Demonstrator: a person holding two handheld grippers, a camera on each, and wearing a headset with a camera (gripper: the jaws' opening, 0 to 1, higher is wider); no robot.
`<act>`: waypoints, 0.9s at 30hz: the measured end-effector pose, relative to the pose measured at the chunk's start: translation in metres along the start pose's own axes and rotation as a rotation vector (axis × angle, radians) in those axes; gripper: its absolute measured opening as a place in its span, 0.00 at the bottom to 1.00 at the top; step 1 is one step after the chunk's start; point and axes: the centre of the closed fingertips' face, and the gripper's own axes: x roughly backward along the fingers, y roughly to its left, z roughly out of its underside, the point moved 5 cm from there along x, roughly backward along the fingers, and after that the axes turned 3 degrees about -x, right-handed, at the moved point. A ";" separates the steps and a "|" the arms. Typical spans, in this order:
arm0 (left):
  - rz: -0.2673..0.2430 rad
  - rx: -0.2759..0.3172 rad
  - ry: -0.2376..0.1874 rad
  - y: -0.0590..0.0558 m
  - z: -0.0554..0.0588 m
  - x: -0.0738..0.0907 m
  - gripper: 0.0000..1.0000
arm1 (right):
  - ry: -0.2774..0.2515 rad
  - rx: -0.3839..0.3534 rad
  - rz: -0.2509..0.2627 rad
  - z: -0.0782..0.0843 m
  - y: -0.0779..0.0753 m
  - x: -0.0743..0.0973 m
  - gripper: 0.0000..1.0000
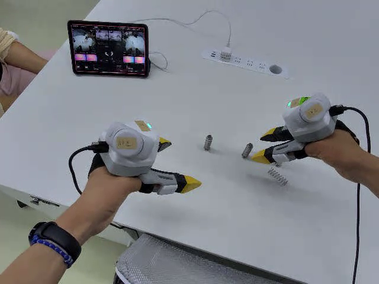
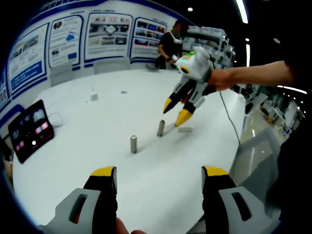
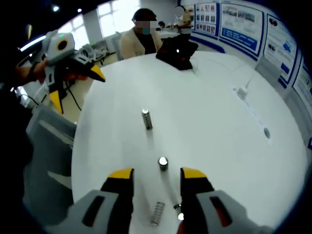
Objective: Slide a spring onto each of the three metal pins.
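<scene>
Tablet [image 1: 108, 48] and power strip [image 1: 246, 62] on white table [image 1: 177, 112]

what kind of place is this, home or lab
Probably a lab or showroom: poster boards line the wall, and the white table carries a tablet and a power strip.

Table [image 1: 177, 112] is bare from left gripper [image 1: 177, 163] up to first pin [image 1: 208, 142], wide lane. Second pin [image 1: 247, 150] stands just ahead of right gripper [image 1: 263, 145], jaws spread; loose spring [image 1: 277, 176] lies near its side. Tablet [image 1: 108, 48] and power strip [image 1: 246, 61] sit far back, well apart from all that
</scene>
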 end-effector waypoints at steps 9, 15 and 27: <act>-0.002 0.001 -0.009 -0.002 -0.003 0.001 0.72 | -0.090 -0.106 0.010 0.003 0.003 0.007 0.41; -0.001 -0.002 -0.007 -0.005 -0.004 0.000 0.72 | -0.121 -0.151 0.018 0.008 0.005 0.010 0.44; 0.004 -0.015 -0.004 -0.009 -0.009 -0.001 0.72 | -0.220 -0.238 0.033 0.013 0.012 0.018 0.47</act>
